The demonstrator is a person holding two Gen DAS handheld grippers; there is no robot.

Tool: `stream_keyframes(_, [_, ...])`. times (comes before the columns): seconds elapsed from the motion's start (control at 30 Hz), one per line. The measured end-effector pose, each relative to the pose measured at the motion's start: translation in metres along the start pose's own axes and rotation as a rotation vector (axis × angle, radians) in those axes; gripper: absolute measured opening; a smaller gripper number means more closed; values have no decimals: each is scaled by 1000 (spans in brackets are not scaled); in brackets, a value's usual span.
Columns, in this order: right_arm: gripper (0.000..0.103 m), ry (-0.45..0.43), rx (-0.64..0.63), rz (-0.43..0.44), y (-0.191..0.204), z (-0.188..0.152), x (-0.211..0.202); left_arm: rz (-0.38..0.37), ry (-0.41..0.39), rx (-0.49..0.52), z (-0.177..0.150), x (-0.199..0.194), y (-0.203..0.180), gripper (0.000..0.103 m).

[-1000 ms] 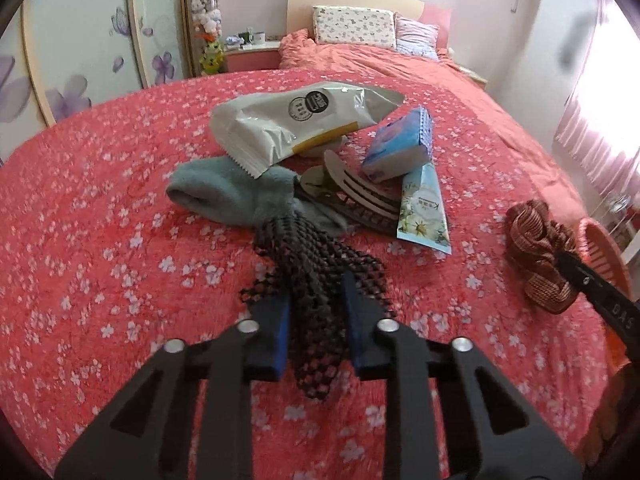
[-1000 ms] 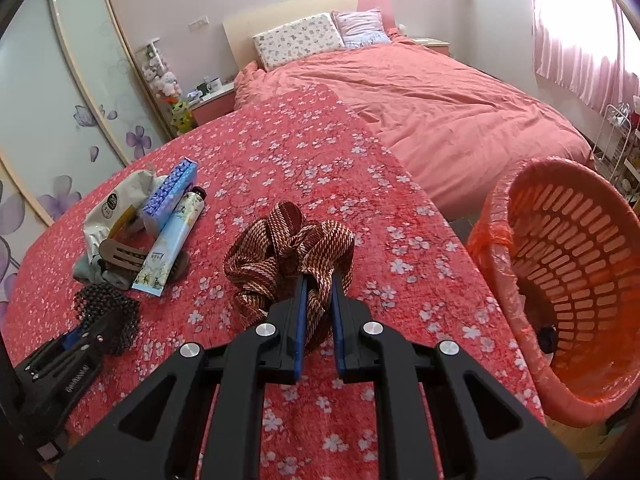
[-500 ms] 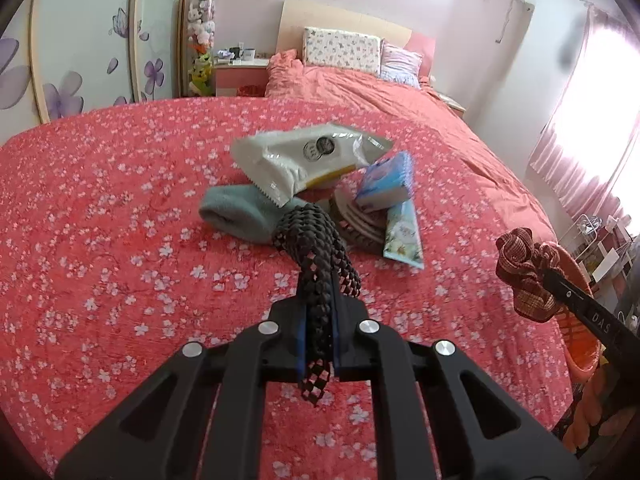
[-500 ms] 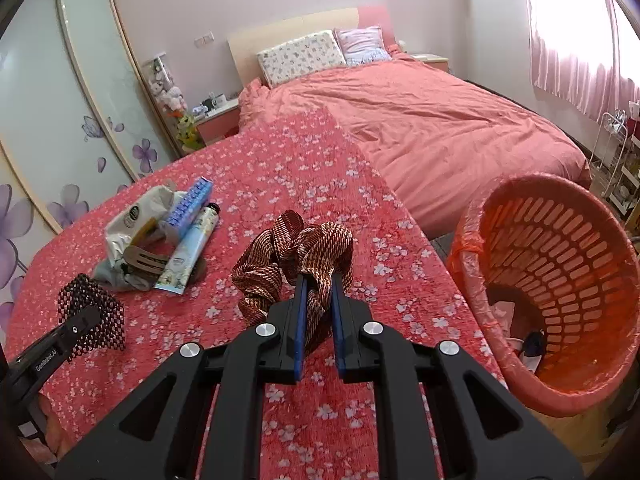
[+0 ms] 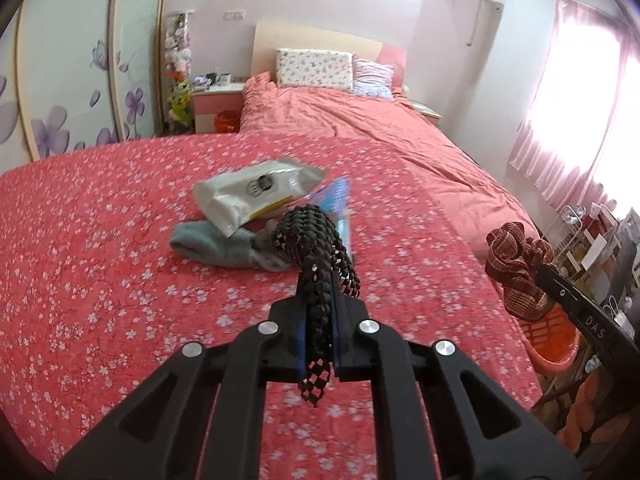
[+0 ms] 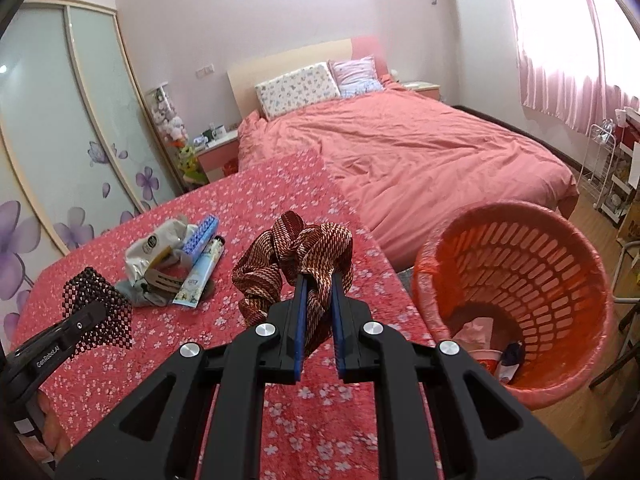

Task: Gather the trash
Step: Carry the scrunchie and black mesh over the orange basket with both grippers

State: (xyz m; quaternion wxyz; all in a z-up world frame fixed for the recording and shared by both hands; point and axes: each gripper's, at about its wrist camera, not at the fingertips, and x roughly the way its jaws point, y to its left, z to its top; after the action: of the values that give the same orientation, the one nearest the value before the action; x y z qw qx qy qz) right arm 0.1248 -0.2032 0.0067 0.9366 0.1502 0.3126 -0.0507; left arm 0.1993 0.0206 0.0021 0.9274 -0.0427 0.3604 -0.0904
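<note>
While the left gripper (image 5: 319, 334) pinches a black mesh net (image 5: 316, 248) clear of the flowered red cover (image 5: 100, 280), the right gripper (image 6: 318, 320) is clamped on a brown-and-red woven scrunchie (image 6: 296, 256), also lifted above the cover, just left of the orange slatted basket (image 6: 520, 280). The basket stands on the floor at the right of the cover with a few scraps at its bottom. Farther off on the cover lies a small heap: a silver snack wrapper (image 5: 256, 192), a grey sock (image 5: 212, 244), a blue packet (image 6: 200, 236) and a tube (image 6: 200, 272).
</note>
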Motion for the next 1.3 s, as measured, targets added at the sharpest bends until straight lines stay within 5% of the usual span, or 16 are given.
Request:
stream_keyframes(0.4, [12,-122,25,-89,-29,2,-39,-82,-58,124,2,-23,-67,10])
stream_keyframes(0.8, [12,-216,56,-206,-68,1,-61,-30,-117,320,0,-25,-145,10])
stream_keyframes(1.3, [12,-250,137,-298,-112,-4,-63,-95,-87,409,-15,-3,-224,10])
